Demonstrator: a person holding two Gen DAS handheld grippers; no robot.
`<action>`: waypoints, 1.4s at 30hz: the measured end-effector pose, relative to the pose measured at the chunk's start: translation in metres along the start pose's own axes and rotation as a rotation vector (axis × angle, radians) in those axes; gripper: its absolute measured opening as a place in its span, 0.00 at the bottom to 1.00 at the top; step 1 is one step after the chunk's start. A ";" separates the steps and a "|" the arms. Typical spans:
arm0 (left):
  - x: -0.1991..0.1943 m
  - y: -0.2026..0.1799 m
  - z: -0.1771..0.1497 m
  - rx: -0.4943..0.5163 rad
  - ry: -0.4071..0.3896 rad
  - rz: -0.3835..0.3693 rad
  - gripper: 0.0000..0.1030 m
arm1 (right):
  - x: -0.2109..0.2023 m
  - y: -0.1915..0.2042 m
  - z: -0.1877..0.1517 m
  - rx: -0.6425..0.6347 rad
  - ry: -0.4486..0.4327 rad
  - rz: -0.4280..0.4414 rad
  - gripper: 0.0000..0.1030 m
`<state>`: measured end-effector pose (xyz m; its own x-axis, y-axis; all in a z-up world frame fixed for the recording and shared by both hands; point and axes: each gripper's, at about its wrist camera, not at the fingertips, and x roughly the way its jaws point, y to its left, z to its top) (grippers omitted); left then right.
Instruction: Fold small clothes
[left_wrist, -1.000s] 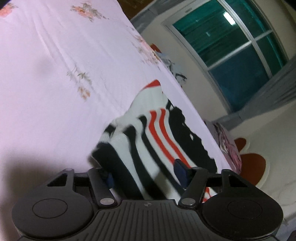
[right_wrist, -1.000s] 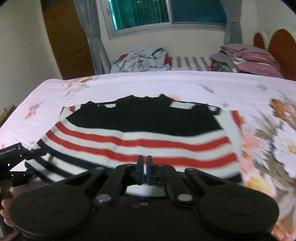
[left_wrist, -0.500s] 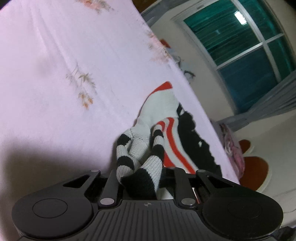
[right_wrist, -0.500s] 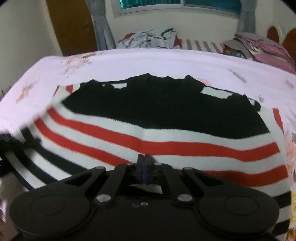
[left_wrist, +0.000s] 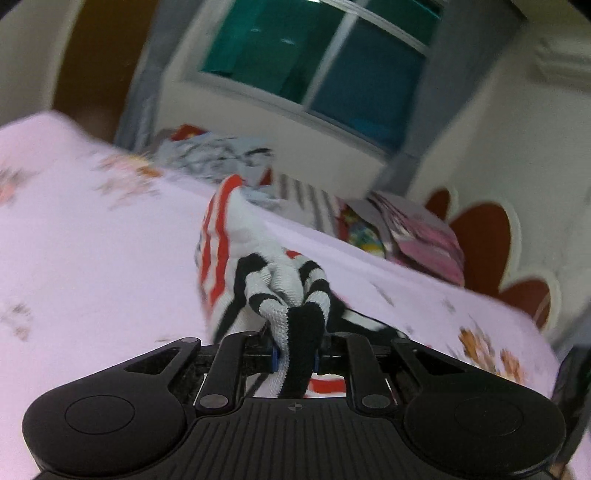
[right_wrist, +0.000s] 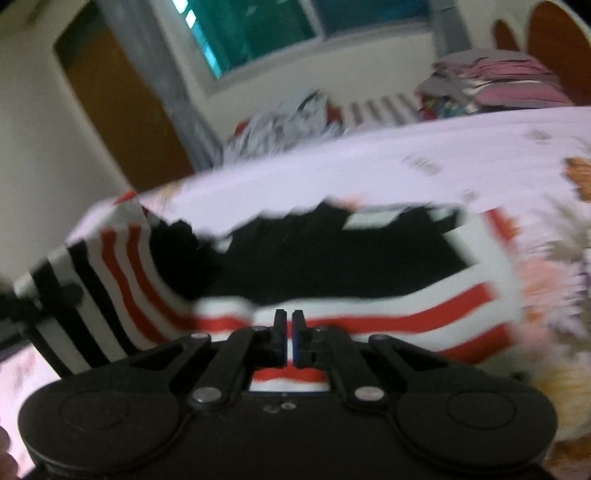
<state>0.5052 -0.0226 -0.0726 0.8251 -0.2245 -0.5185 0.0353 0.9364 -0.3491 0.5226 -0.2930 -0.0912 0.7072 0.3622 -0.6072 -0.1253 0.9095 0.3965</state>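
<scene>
A knitted sweater (left_wrist: 229, 236) with black, white and red stripes lies on the pink floral bed sheet (left_wrist: 92, 240). My left gripper (left_wrist: 295, 354) is shut on a bunched black-and-white corner of it, held up off the bed. In the right wrist view the sweater (right_wrist: 332, 258) is spread out, with its left side raised and curling over. My right gripper (right_wrist: 289, 325) is shut at the lower red stripes, and the knit runs under its fingers as if pinched there. Both views are blurred by motion.
A loose heap of clothes (left_wrist: 221, 155) lies at the far edge of the bed under the window. A folded stack (left_wrist: 417, 232) sits beside the brown headboard (left_wrist: 487, 236). A brown door (right_wrist: 122, 110) stands at the left.
My left gripper shut on the sweater's corner, then rose and rolled, pulling that side up off the sheet. My right gripper stayed shut and shifted with the sweater.
</scene>
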 end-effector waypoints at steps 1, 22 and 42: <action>0.005 -0.019 0.002 0.029 0.014 -0.011 0.15 | -0.012 -0.013 0.004 0.019 -0.017 -0.007 0.02; 0.017 -0.043 0.014 0.122 0.185 0.018 0.38 | -0.049 -0.106 0.012 0.233 0.066 0.180 0.42; 0.105 -0.006 -0.014 0.141 0.300 -0.002 0.38 | 0.050 -0.056 0.009 0.142 0.254 0.076 0.39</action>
<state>0.5839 -0.0561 -0.1361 0.6224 -0.2765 -0.7322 0.1317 0.9592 -0.2503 0.5714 -0.3281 -0.1373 0.5009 0.4842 -0.7174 -0.0600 0.8464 0.5292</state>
